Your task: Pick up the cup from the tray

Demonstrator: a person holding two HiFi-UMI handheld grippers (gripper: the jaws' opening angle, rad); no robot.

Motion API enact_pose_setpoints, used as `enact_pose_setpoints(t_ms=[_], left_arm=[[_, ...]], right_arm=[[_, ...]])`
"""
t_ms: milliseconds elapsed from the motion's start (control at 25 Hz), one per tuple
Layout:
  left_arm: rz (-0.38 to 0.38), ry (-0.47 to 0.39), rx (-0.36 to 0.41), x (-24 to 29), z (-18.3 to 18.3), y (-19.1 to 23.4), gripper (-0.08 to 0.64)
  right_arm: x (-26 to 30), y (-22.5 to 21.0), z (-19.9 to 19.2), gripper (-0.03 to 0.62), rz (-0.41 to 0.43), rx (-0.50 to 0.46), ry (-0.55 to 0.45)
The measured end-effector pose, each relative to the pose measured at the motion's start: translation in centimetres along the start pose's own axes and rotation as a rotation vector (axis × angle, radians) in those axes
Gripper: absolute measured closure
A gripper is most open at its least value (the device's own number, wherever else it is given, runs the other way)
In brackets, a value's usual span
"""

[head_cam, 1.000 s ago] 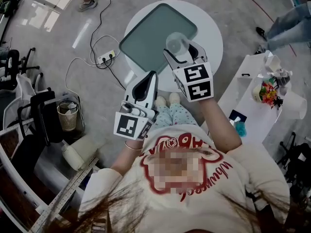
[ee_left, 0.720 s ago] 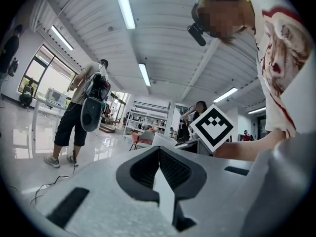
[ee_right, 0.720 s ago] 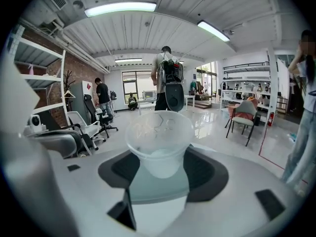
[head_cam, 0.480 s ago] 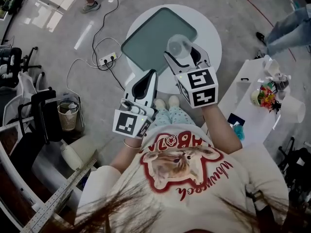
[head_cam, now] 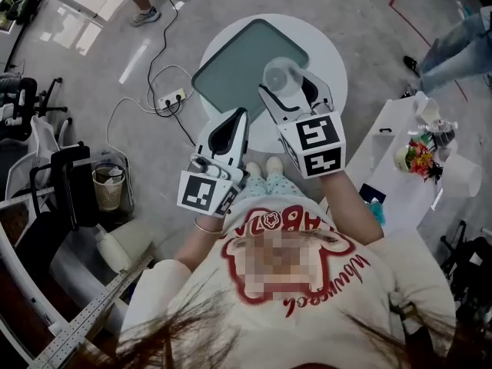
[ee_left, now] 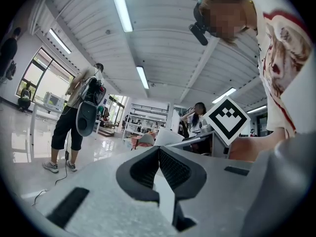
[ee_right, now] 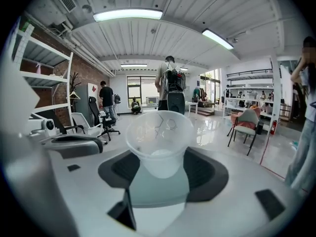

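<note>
While an empty clear cup (head_cam: 280,74) is clasped by the right gripper (head_cam: 286,85) over the green tray (head_cam: 231,64), the left gripper (head_cam: 237,118) is seen clenched, empty.

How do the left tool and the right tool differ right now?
The right tool grips the clear cup; the left tool is shut and empty. The right tool reaches over the tray; the left tool hangs back, nearer the person. Both carry marker cubes.

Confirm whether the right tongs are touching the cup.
Touching. The right gripper view shows the cup pressed between both pads of the right tongs.
</note>
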State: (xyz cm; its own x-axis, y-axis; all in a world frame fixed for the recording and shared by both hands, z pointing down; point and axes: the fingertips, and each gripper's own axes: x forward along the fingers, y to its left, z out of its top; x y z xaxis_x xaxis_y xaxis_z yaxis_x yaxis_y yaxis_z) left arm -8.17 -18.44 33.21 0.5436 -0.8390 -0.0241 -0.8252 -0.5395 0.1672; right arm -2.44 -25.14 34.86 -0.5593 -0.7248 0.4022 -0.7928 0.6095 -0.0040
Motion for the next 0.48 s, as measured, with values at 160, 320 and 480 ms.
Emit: enact_pose_setpoints(t_ms=[160,320,480], left_arm=[[0.001,-0.009,0.012,0.4,0.5,0.0,0.546],[0.015,-0.016,0.022,0.9,0.8,0.0,0.546],[0.038,-0.028,0.032,1.1,1.1,0.3,0.546]], right_arm=[[-0.5,0.2,0.7,0.319,0.011,-0.011,-0.017],[-0.9,0.4,1.1,0.318,0.037,-0.001,-0.028],[-1.2,0.2,1.5,0.319,0.054,-0.005,-0.043]])
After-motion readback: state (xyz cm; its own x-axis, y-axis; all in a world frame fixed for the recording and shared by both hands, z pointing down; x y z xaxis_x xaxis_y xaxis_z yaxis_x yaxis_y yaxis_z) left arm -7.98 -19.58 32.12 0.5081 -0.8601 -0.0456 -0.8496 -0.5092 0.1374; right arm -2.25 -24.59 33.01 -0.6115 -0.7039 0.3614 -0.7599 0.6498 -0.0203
